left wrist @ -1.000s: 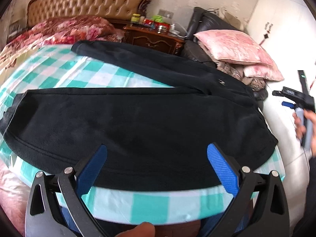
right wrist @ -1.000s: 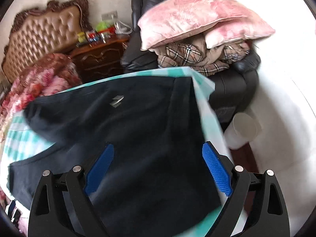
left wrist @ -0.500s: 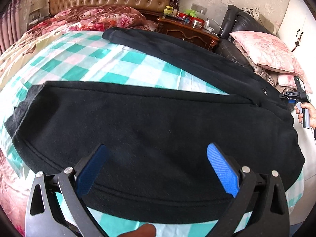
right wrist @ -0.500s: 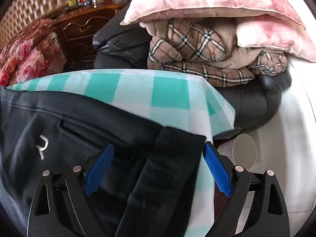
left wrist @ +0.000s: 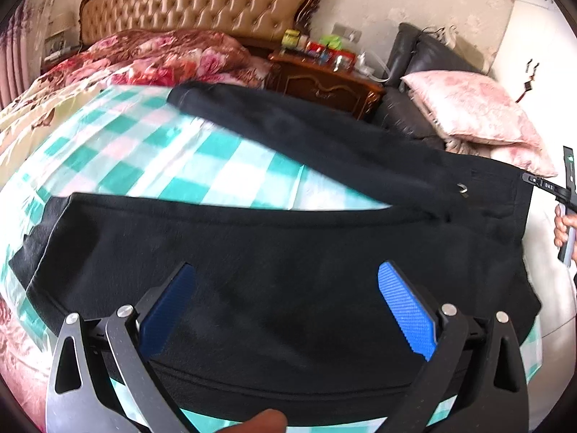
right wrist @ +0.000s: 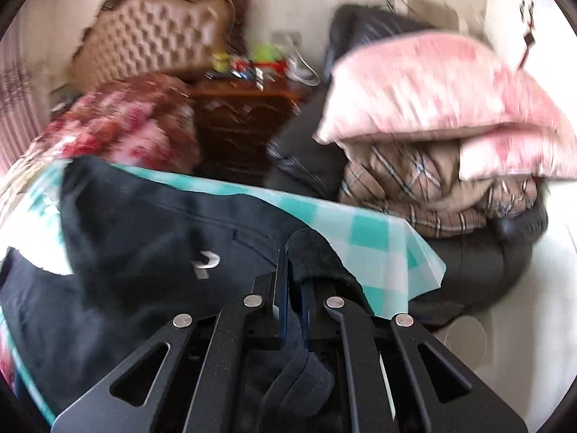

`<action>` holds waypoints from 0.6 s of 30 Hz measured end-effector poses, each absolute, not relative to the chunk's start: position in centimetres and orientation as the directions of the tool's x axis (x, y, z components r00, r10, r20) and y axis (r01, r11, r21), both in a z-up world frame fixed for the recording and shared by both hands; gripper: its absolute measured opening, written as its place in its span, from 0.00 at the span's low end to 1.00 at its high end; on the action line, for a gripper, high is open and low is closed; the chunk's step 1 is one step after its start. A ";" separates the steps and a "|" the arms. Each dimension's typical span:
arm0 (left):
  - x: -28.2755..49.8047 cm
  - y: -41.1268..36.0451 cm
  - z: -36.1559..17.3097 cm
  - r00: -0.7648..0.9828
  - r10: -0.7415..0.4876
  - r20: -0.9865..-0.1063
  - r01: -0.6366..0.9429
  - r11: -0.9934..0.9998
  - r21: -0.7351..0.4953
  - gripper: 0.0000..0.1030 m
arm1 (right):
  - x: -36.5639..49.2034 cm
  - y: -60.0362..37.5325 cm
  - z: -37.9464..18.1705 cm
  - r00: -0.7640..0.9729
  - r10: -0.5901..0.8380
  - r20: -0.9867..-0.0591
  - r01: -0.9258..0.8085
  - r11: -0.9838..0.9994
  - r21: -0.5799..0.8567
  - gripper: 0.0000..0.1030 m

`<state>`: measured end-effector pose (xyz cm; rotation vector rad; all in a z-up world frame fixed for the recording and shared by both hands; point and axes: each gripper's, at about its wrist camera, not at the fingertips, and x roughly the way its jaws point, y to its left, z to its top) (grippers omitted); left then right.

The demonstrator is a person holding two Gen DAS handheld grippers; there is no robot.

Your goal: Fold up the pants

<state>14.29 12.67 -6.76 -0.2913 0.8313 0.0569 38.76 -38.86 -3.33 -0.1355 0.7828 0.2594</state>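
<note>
Pants (left wrist: 288, 281) spread across checked bed (left wrist: 173, 166), legs apart. Half a second ago our right claw (right wrist: 294, 288) gaped over waistband; now clenched on it. Left claw (left wrist: 285, 306) hovers released above near leg. We judge first fold ready.

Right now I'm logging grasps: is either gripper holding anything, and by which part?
The right gripper is shut on the pants, pinching the waistband. The left gripper is open above the pants, holding nothing.

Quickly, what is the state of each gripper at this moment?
Left gripper: open, holding nothing, above the black pants.
Right gripper: closed on the pants' waistband.
</note>
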 end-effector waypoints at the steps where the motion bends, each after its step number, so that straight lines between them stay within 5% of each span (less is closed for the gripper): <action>1: 14.2 12.3 -6.5 0.678 -0.073 -0.732 -0.155 0.958 -0.240 0.99 | 38.5 -38.8 -2.8 0.676 0.166 -0.718 -0.262 0.965 -0.024 0.13; 2: 14.0 11.8 -6.2 0.680 -0.087 -0.728 -0.143 0.958 -0.248 0.99 | 38.3 -38.8 -2.5 0.666 0.167 -0.727 -0.264 0.964 -0.021 0.18; 4: 13.5 10.9 -5.9 0.682 -0.105 -0.724 -0.117 0.961 -0.250 0.99 | 37.9 -38.7 -2.6 0.676 0.126 -0.726 -0.247 0.967 -0.062 0.59; 7: 12.7 10.4 -5.9 0.682 -0.099 -0.724 -0.099 0.969 -0.226 0.99 | 38.4 -39.3 -3.7 0.634 0.119 -0.764 -0.232 0.972 -0.041 0.77; 9: 12.5 10.8 -6.5 0.674 -0.088 -0.733 -0.115 0.968 -0.222 0.99 | 39.7 -39.8 -5.1 0.610 0.064 -0.790 -0.201 0.977 -0.076 0.85; 18: 15.3 13.1 -9.8 0.625 -0.053 -0.779 -0.183 0.960 -0.212 0.99 | 47.4 -44.1 -11.2 0.498 0.024 -0.867 -0.142 0.988 -0.055 0.85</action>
